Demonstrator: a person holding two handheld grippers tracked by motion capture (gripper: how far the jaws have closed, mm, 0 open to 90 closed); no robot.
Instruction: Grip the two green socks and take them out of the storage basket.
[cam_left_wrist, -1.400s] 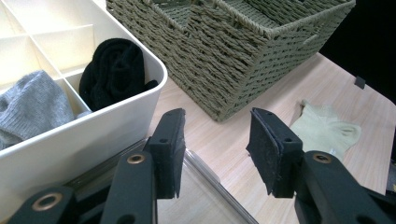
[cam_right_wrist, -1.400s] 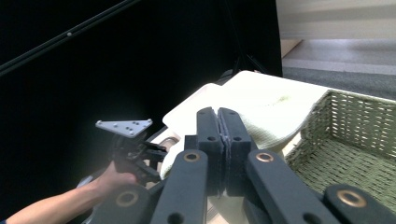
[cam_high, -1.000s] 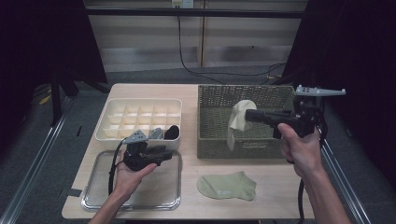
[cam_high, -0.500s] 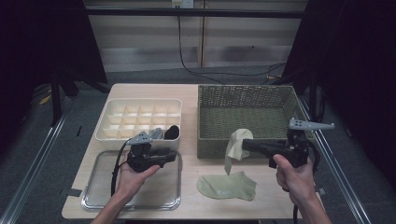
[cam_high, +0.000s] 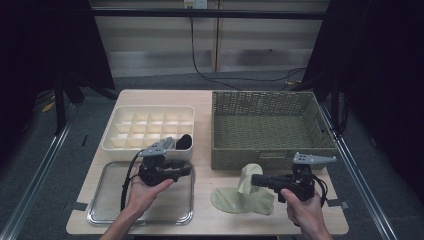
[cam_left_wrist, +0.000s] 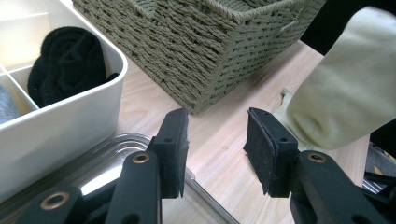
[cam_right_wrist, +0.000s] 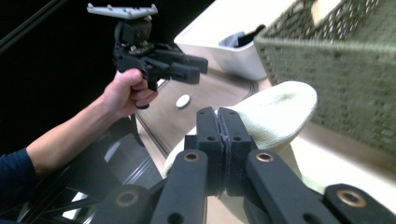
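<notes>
The right gripper (cam_high: 256, 180), clenched on a pale green sock (cam_high: 249, 176), drapes it beside the woven basket (cam_high: 270, 156) onto its flat mate; the left gripper (cam_left_wrist: 217, 144) waits released.

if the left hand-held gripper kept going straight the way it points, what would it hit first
Most likely the pale green sock hanging from the right hand-held gripper. The left hand-held gripper is open and aims across bare table towards it, though depth is unclear.
</notes>
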